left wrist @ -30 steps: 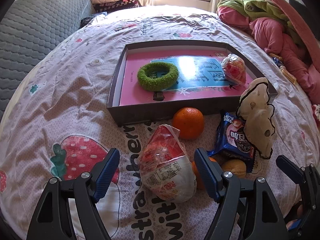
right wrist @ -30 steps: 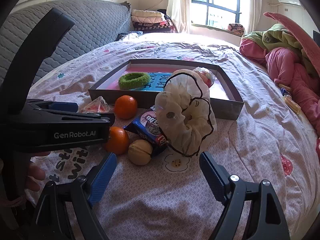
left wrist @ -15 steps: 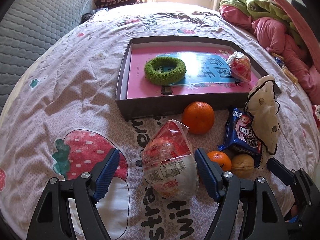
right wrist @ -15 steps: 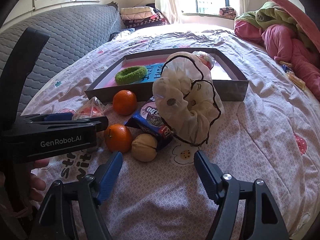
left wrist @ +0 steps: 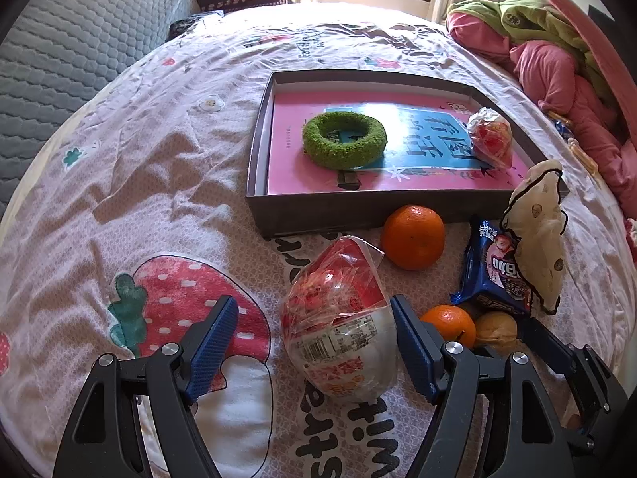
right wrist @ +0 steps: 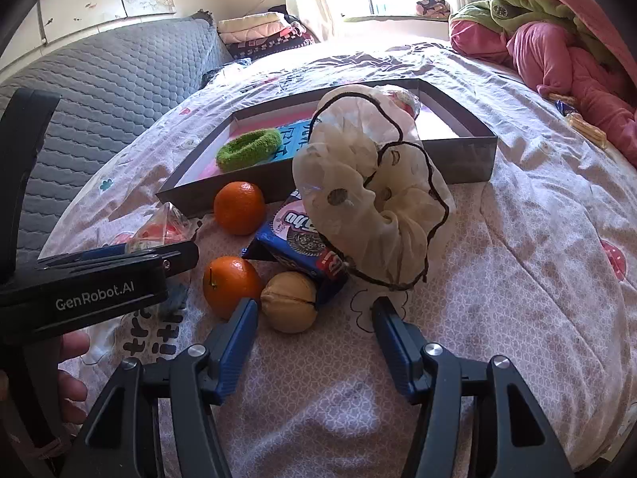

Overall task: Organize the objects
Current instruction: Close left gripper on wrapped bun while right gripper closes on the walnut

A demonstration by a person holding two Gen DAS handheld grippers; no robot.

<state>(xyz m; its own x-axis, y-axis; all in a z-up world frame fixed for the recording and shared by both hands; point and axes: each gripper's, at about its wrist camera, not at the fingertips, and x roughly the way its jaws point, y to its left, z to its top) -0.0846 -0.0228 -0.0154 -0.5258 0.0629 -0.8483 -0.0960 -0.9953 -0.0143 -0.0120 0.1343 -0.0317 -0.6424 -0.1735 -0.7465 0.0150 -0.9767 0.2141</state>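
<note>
While my right gripper (right wrist: 314, 342) is closing on nothing yet, the walnut (right wrist: 289, 302) at its eleven o'clock, seemingly touching the cookie pack (right wrist: 296, 245), may roll away off-centre

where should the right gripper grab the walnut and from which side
Across the walnut's rounded middle, coming from above and the near side. Its far side is tucked against the cookie pack and an orange sits close beside it. The right gripper, closing, holds nothing yet.
</note>
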